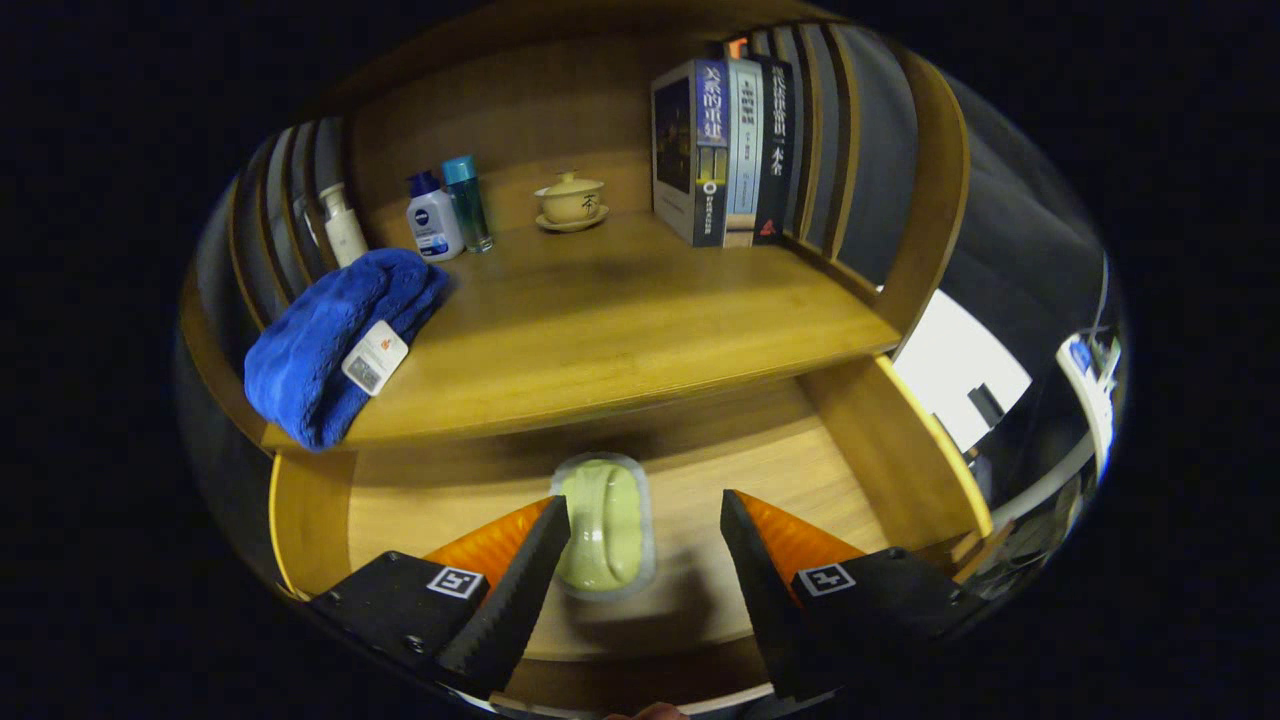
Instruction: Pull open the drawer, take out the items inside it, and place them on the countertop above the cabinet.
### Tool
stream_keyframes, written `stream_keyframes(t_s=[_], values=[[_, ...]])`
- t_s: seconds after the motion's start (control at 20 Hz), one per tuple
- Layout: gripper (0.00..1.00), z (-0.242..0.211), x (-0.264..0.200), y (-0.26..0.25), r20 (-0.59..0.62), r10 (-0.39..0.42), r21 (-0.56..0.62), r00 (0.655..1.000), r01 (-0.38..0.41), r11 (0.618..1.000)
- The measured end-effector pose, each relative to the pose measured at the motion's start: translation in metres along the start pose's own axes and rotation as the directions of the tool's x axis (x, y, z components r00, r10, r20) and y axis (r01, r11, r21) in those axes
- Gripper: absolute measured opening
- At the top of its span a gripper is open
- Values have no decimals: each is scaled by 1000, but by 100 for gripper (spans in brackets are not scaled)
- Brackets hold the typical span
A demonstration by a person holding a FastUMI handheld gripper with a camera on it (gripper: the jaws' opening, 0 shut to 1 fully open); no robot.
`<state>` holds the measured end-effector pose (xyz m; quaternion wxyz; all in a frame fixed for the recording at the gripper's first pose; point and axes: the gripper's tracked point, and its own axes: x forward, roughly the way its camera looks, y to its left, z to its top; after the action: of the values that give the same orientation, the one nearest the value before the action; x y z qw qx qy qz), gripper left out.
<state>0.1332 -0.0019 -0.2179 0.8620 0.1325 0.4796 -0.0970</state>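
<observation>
- Hovering over the pulled-out drawer (860, 440), the gripper (645, 545) has its fingers spread apart, clamped on nothing.
- A pale green soap bar in a clear wrapper (603, 528) lies on the drawer floor, between the fingers but hard against the left one; whether that finger touches it I cannot tell. The right finger stands well apart from it.
- The step in hand looks like the take-out: the drawer is already open, and the soap is not yet gripped.
- The next move probably calls for shifting left to centre the soap, then closing both fingers on its long sides; the slick wrapper could slip.
- Above, the countertop (620, 320) carries a blue towel (320, 340), a lidded teacup (571, 200), bottles (450, 212) and books (725, 150); the bare middle seems the likeliest landing spot.
</observation>
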Motion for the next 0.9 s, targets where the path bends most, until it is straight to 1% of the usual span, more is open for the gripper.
stream_keyframes(t_s=[0.1,0.2,0.25,0.35,0.45,0.6,0.65,0.7,0.75,0.8,0.9], values=[[99,-9,12,8,-40,31,74,999,-28,997],[99,-18,25,14,-83,50,122,995,-40,992],[97,-24,26,13,-121,50,120,991,-35,992],[94,-30,29,10,-147,29,122,989,-11,992],[93,-33,31,15,-168,35,125,985,-14,992],[69,-44,36,14,-205,10,93,979,9,996],[61,-42,37,14,-187,9,94,982,9,996],[59,-37,35,17,-163,25,110,986,-7,994],[42,-30,35,21,-138,34,118,990,-17,993],[25,-34,35,18,-150,14,111,989,3,994],[20,-36,34,17,-140,8,96,990,6,995]])
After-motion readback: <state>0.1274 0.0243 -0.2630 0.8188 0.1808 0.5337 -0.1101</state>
